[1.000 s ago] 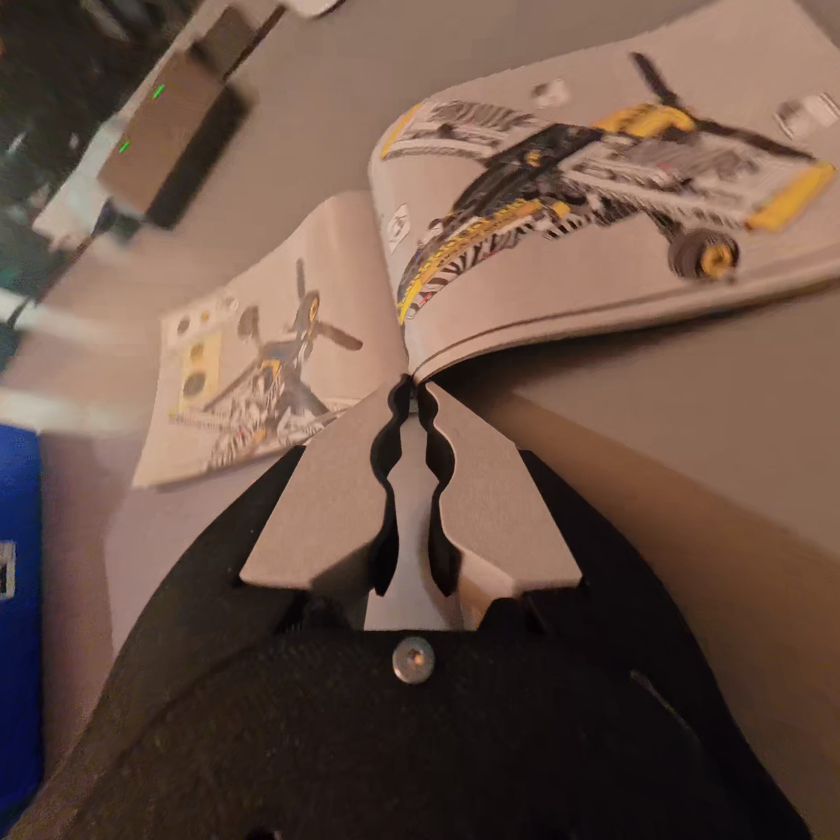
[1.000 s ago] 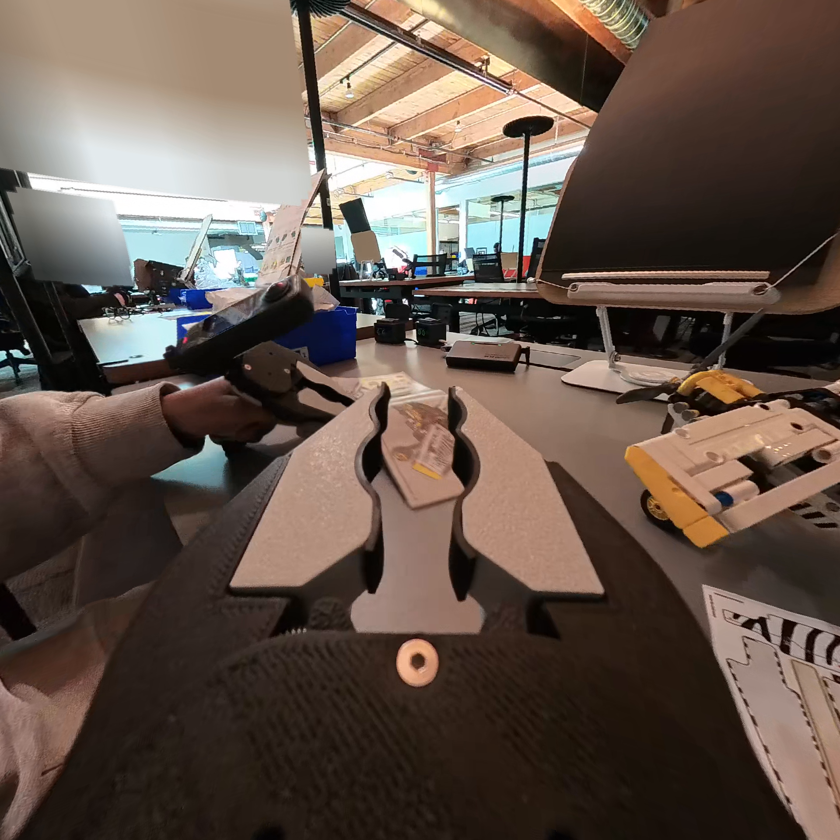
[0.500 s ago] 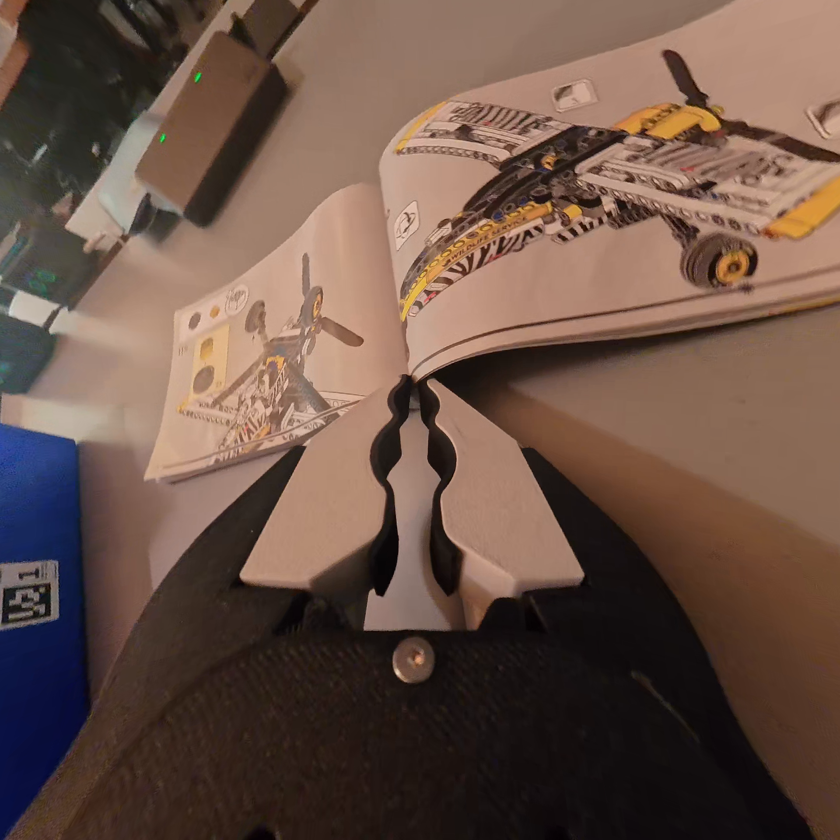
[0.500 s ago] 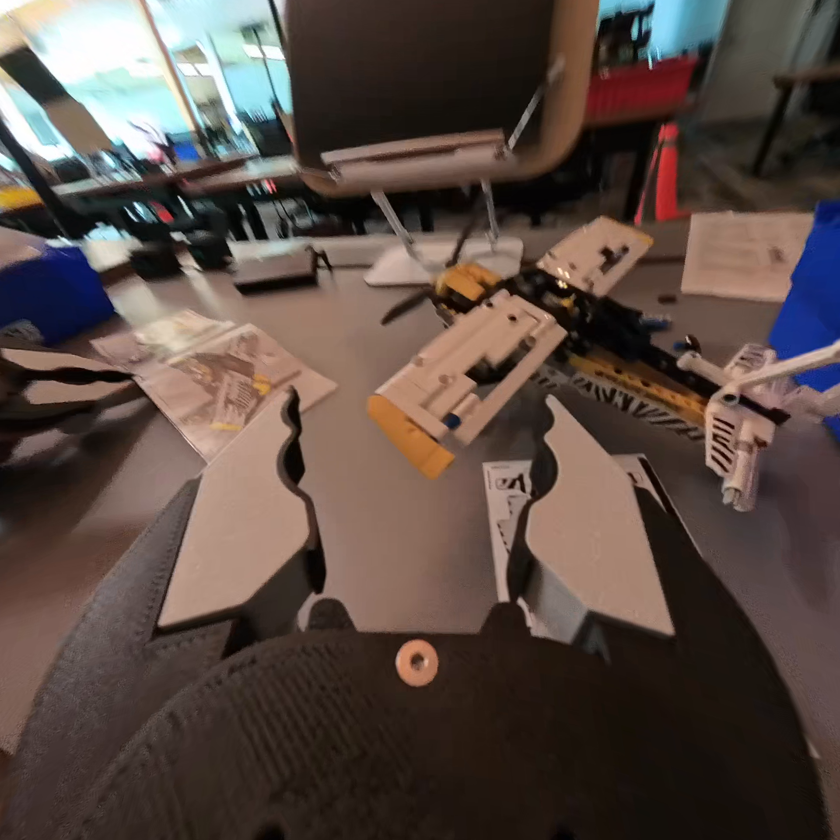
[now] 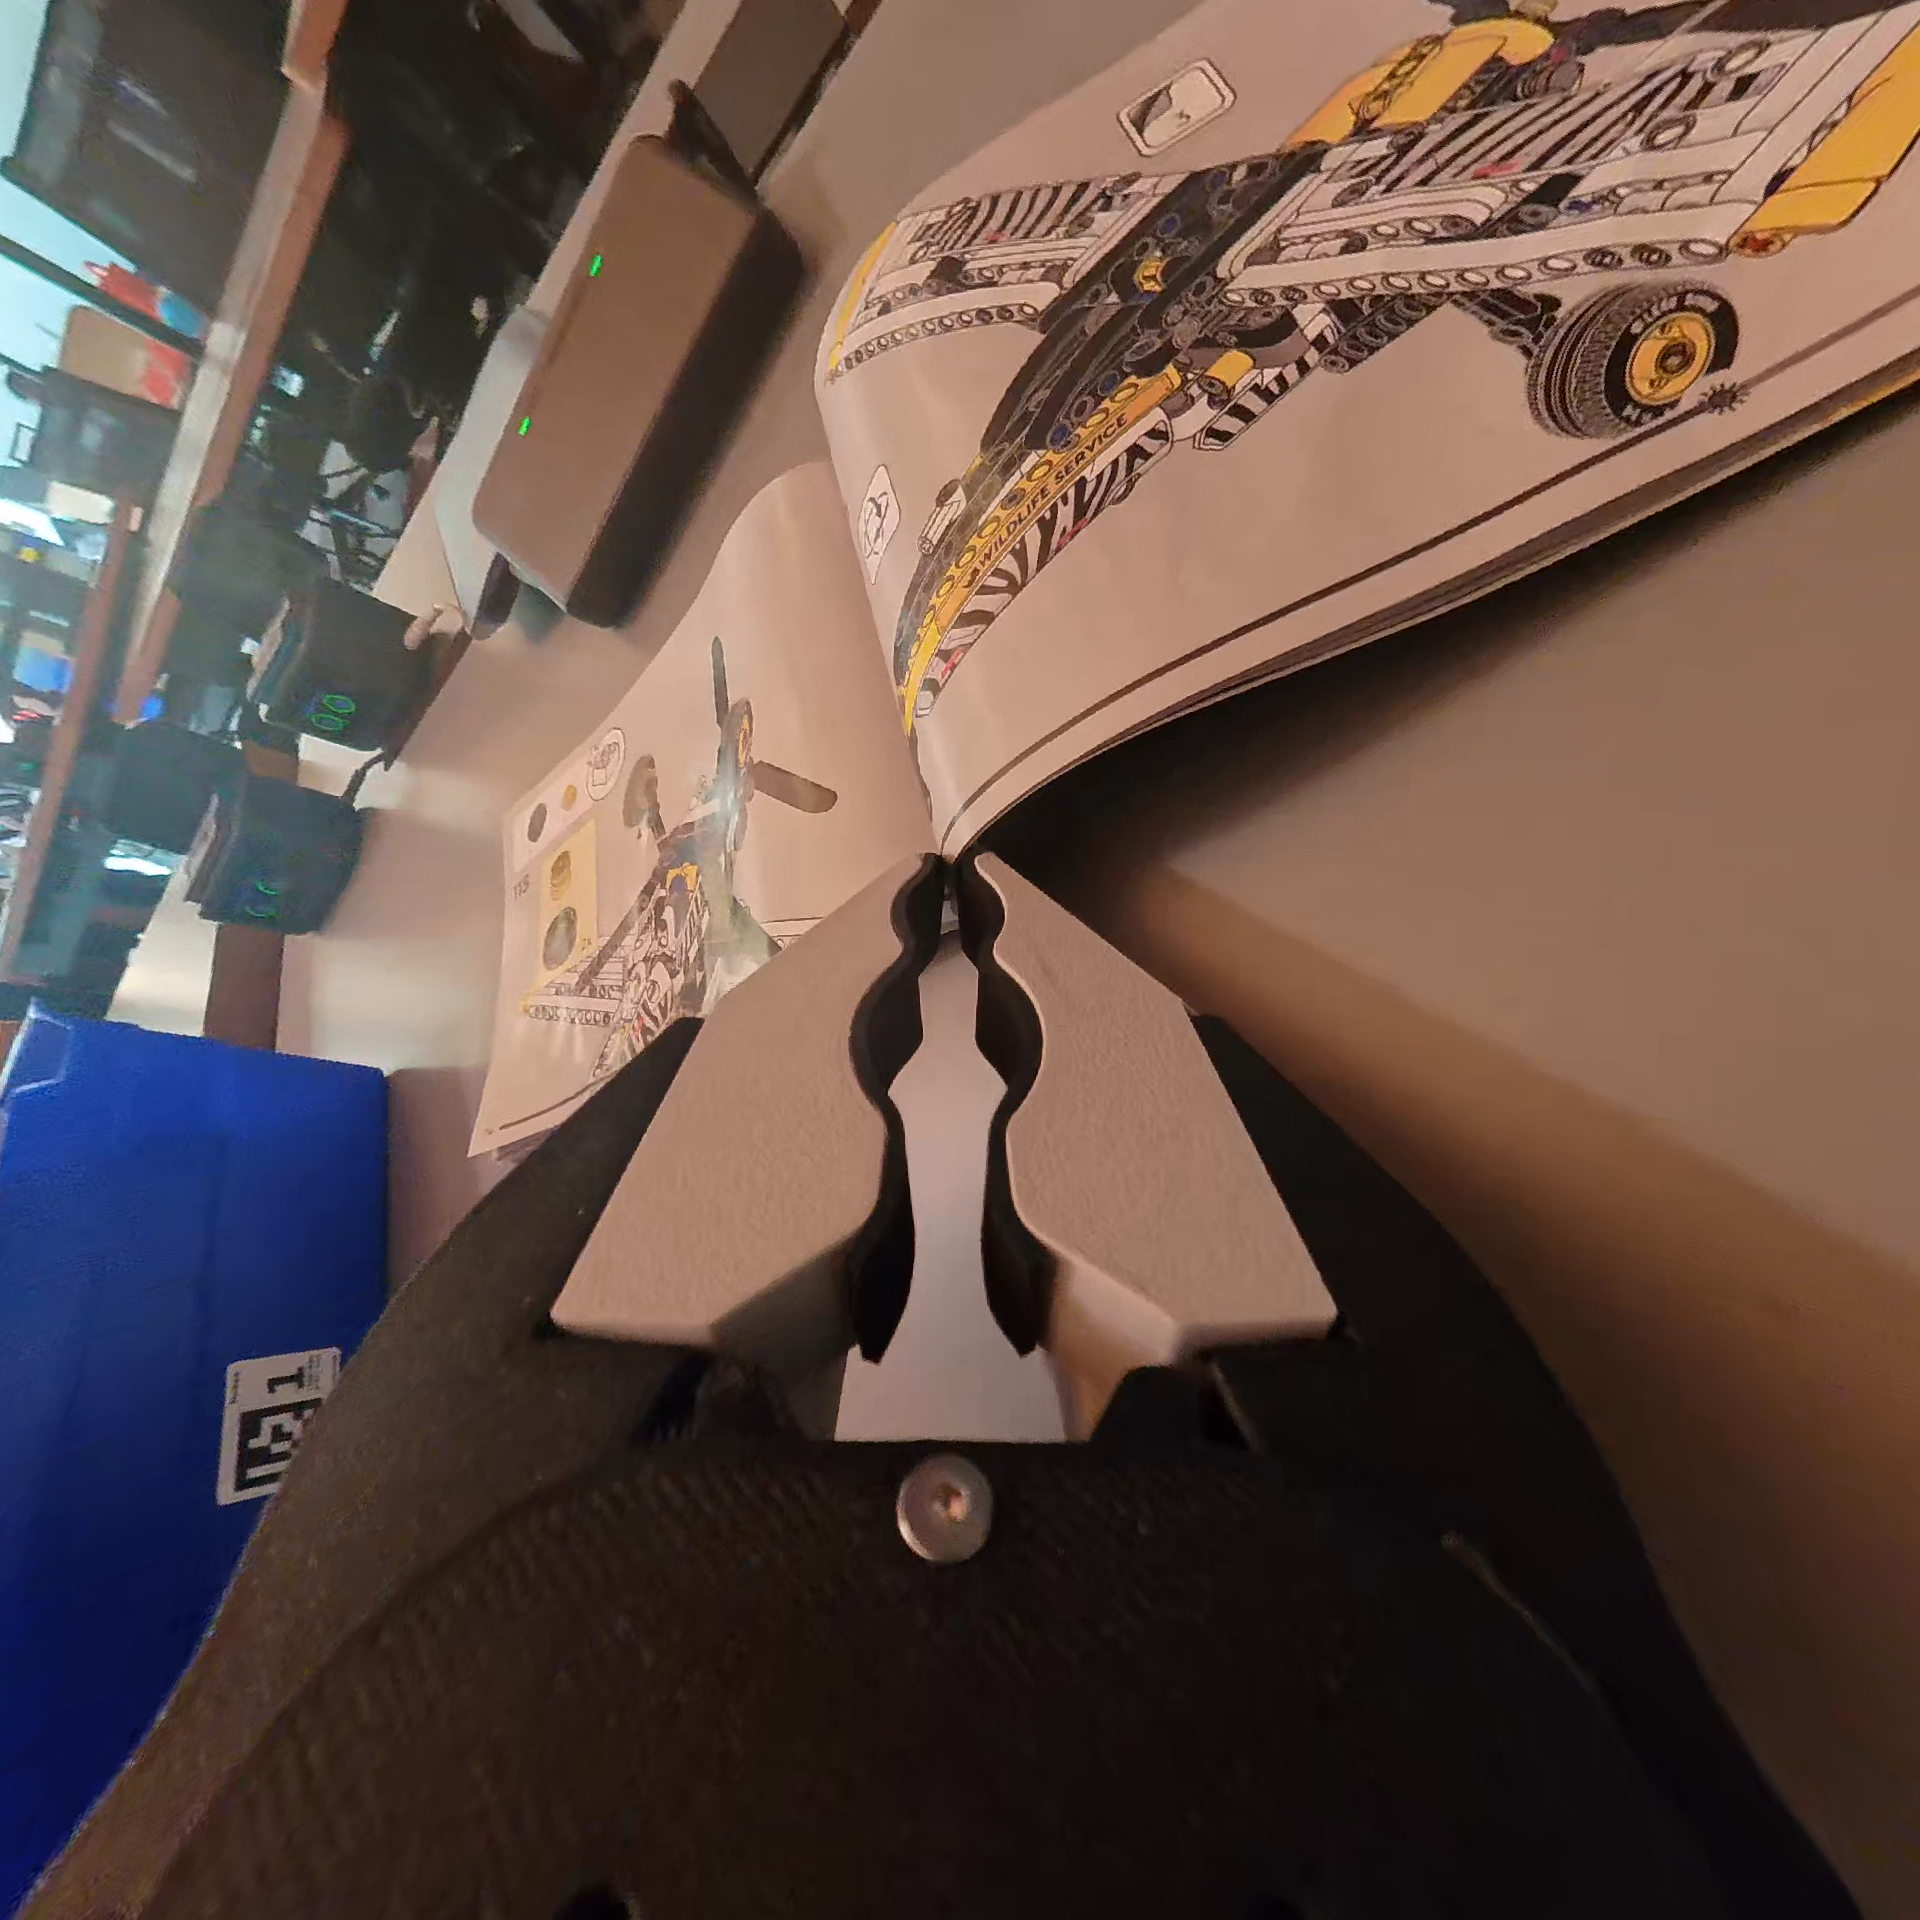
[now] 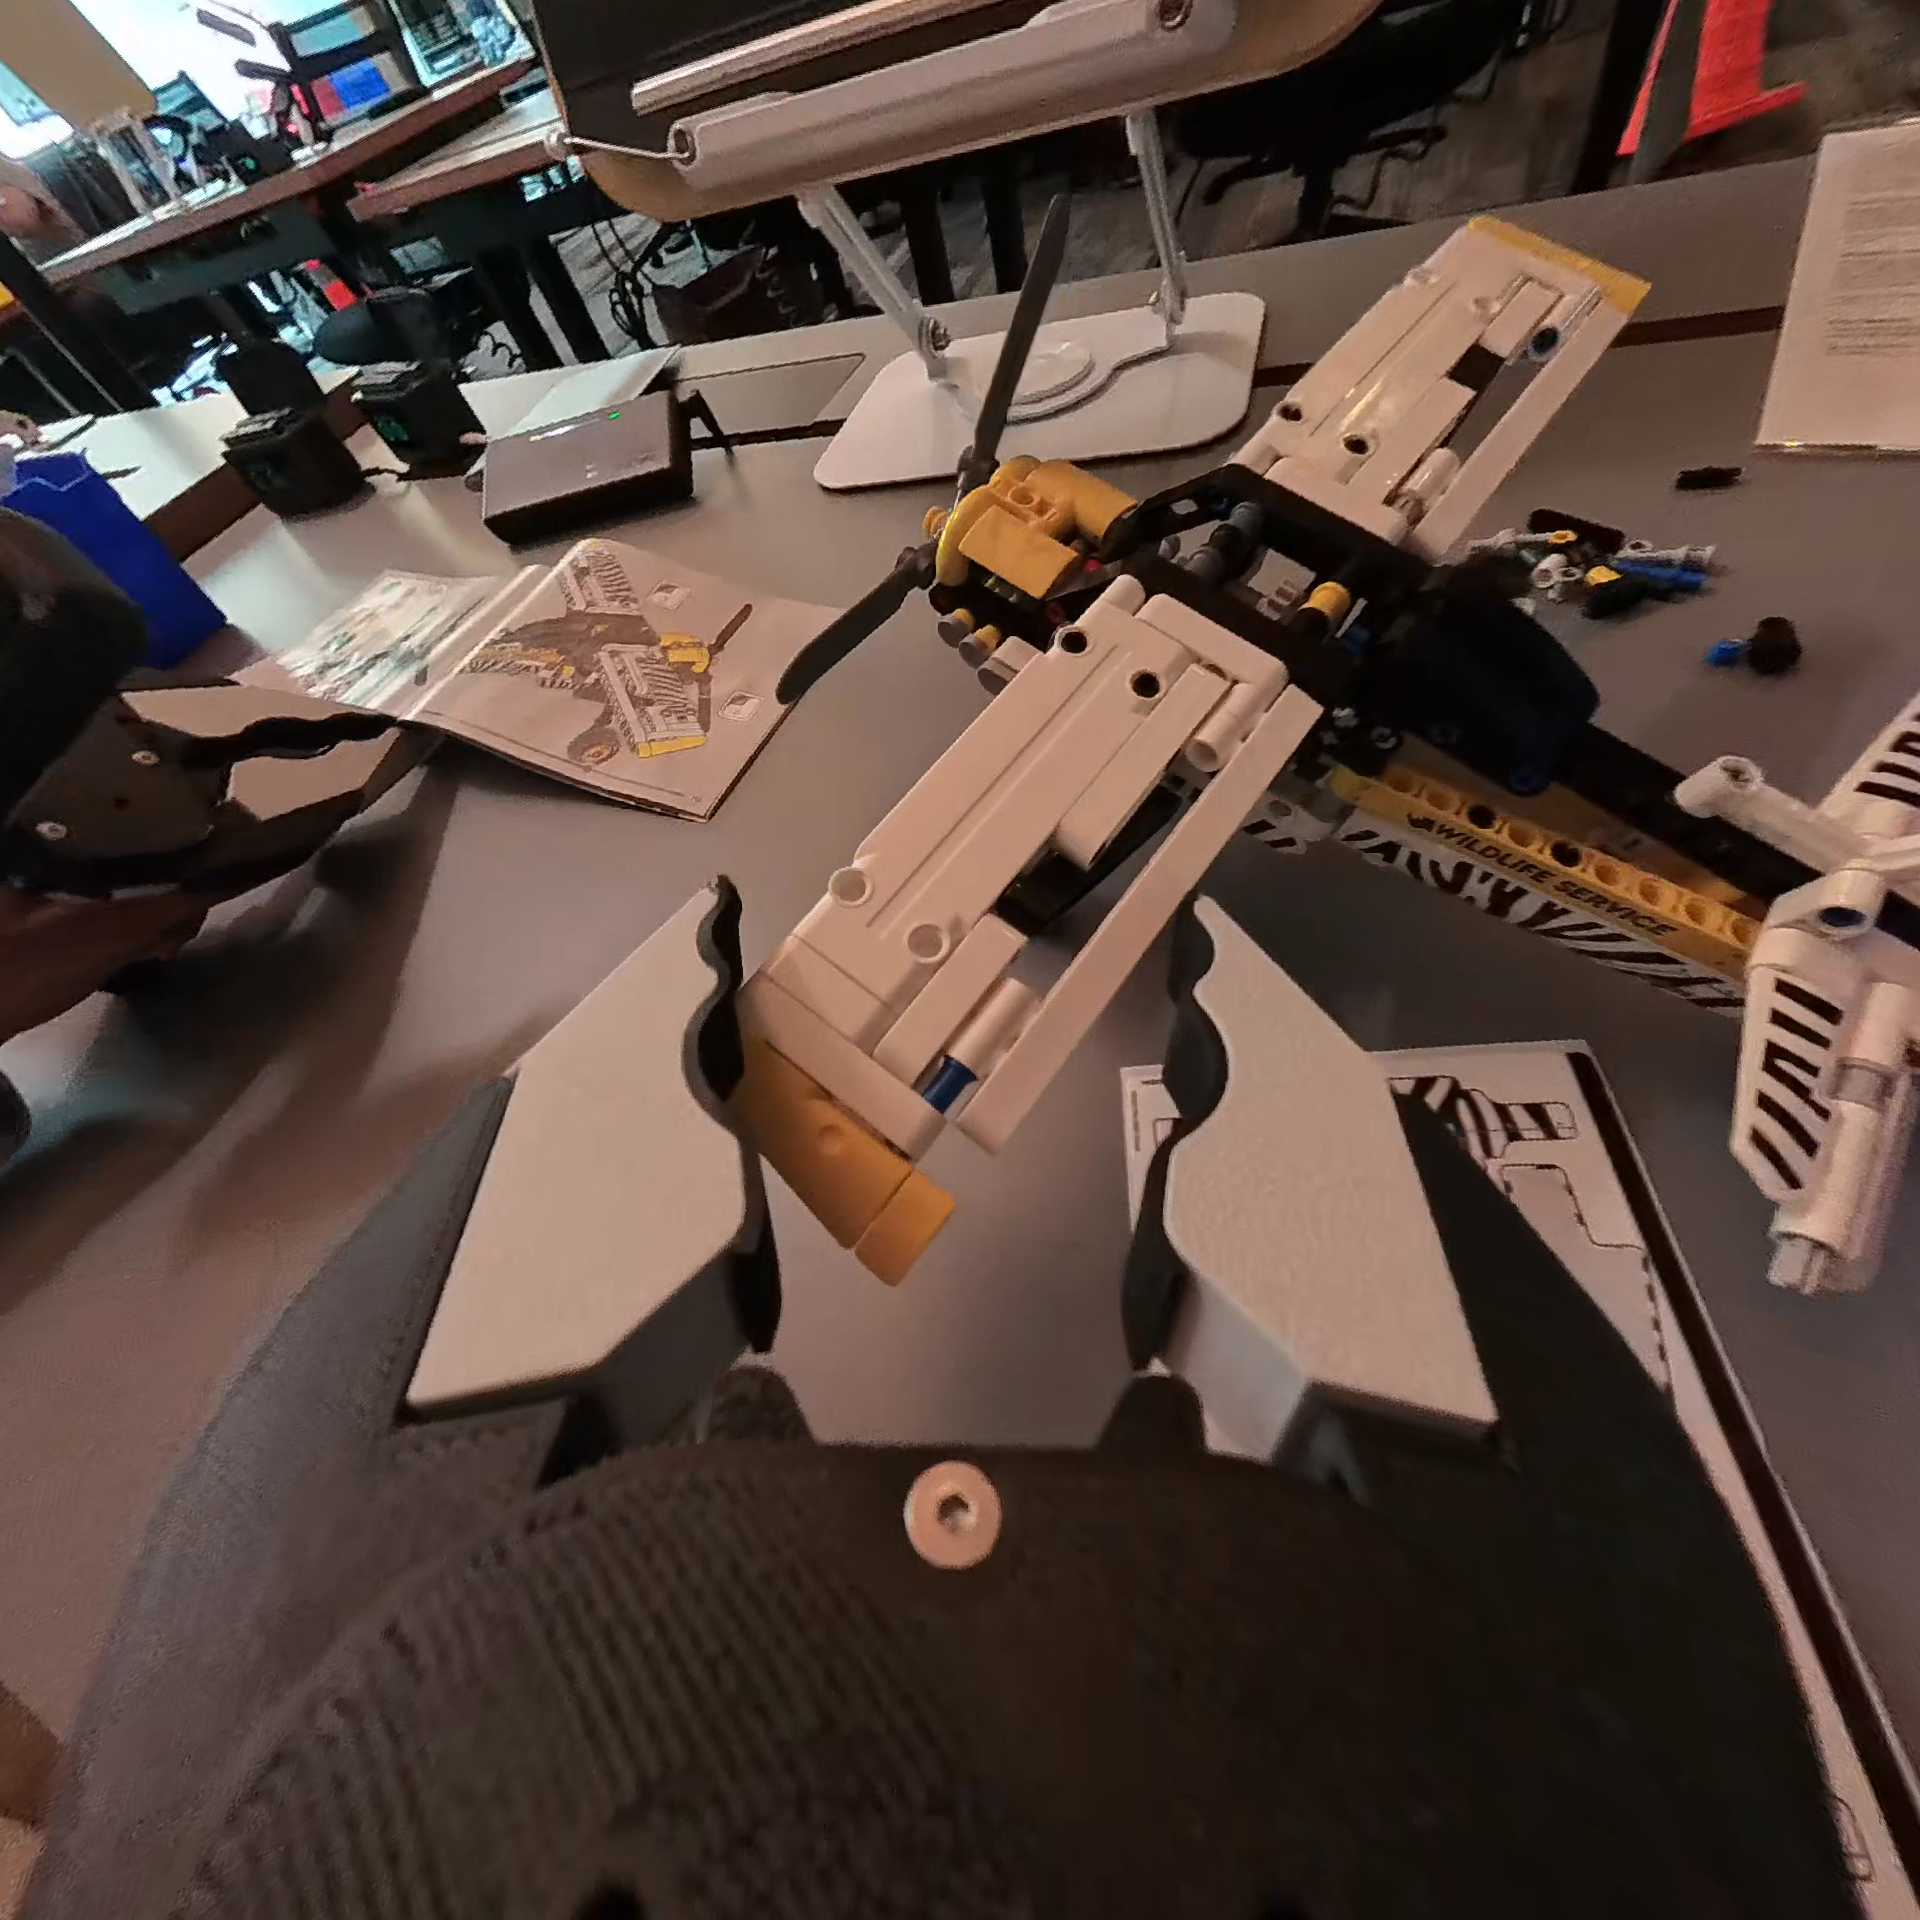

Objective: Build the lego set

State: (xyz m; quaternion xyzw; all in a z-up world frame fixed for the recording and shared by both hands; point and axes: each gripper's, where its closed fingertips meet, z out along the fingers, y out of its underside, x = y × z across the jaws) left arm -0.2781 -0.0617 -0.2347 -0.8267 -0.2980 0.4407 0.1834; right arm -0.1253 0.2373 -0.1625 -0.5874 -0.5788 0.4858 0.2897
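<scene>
The partly built lego plane (image 6: 1299, 582) stands on the grey table, with white wings, yellow wing tips, a black propeller and a zebra-striped body. My right gripper (image 6: 951, 904) is open, its fingers on either side of the near wing (image 6: 1039, 790) without pressing it. My left gripper (image 5: 945, 883) is shut, its tips at the near edge of the open instruction booklet (image 5: 1247, 468) by the spine. I cannot tell whether it pinches a page. It also shows at the left in the right wrist view (image 6: 343, 732), in front of the booklet (image 6: 582, 675).
A zebra-pattern sticker sheet (image 6: 1558, 1195) lies under the right finger. Loose small parts (image 6: 1590, 571) lie behind the plane. A blue bin (image 5: 156, 1299) is at the left, a dark box with green lights (image 5: 623, 395) behind the booklet. A white stand base (image 6: 1039, 395) and a paper sheet (image 6: 1860, 301) sit at the back.
My right gripper turned from the left hand toward the plane, opened wide and came in around the near wing. The left gripper stayed shut and edged closer to the booklet.
</scene>
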